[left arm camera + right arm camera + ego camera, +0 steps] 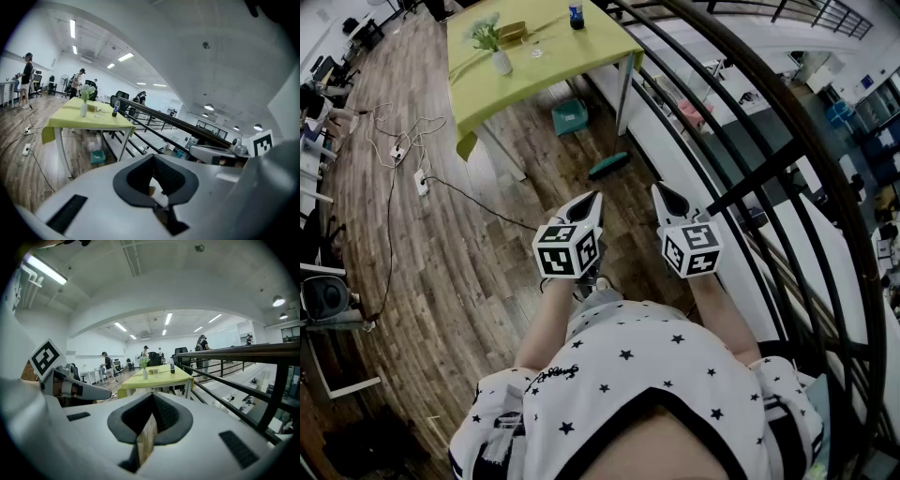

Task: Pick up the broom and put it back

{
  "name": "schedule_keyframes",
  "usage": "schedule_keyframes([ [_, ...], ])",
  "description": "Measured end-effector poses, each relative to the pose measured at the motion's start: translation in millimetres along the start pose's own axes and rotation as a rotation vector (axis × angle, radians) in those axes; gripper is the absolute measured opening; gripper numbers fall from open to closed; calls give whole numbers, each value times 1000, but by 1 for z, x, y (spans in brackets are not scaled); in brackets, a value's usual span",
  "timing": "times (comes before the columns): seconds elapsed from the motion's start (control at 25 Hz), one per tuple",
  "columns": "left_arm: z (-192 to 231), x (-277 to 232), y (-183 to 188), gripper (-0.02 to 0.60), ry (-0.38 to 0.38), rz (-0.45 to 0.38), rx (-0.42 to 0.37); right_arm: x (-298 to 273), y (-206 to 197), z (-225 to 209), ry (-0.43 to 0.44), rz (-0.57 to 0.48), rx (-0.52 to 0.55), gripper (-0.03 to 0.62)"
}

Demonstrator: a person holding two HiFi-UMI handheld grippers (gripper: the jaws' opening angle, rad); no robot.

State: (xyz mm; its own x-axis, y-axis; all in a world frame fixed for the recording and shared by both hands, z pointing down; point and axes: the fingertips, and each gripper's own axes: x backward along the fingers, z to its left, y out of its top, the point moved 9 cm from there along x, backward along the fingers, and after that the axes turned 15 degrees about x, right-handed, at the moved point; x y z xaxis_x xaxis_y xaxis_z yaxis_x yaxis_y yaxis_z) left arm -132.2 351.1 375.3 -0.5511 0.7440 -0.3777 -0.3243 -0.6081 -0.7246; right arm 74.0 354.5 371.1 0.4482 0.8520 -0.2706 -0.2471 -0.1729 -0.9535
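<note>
A dark teal brush-headed broom (607, 166) is seen on the wooden floor (469, 281), ahead of the left gripper (593, 198) and right gripper (660, 191); both are closed on nothing.

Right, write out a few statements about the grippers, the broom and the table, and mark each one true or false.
1. The left gripper and the right gripper are both shut and hold nothing. True.
2. The broom lies on the table. False: it is on the floor, beside the railing.
3. A vase with flowers stands on the table. True.
4. The box sits on the tabletop. False: it is on the floor under the table.
5. One gripper touches the broom. False: both are apart from it.
</note>
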Motion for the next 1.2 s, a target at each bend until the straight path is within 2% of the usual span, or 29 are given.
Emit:
schedule_keyframes([
  [0.24,-8,2,-6,12,7,-9,-10,11,-3,-9,-25,-12,-17,-8],
  [0.52,0,2,6,12,4,-19,-16,3,6,-4,-16,-18,-18,-8],
  [0.72,12,0,12,12,-9,-4,-19,-8,11,4,4,-11,-12,-6],
  [1.2,53,4,38,12,-22,25,-28,-43,19,32,-46,-7,-61,-6],
])
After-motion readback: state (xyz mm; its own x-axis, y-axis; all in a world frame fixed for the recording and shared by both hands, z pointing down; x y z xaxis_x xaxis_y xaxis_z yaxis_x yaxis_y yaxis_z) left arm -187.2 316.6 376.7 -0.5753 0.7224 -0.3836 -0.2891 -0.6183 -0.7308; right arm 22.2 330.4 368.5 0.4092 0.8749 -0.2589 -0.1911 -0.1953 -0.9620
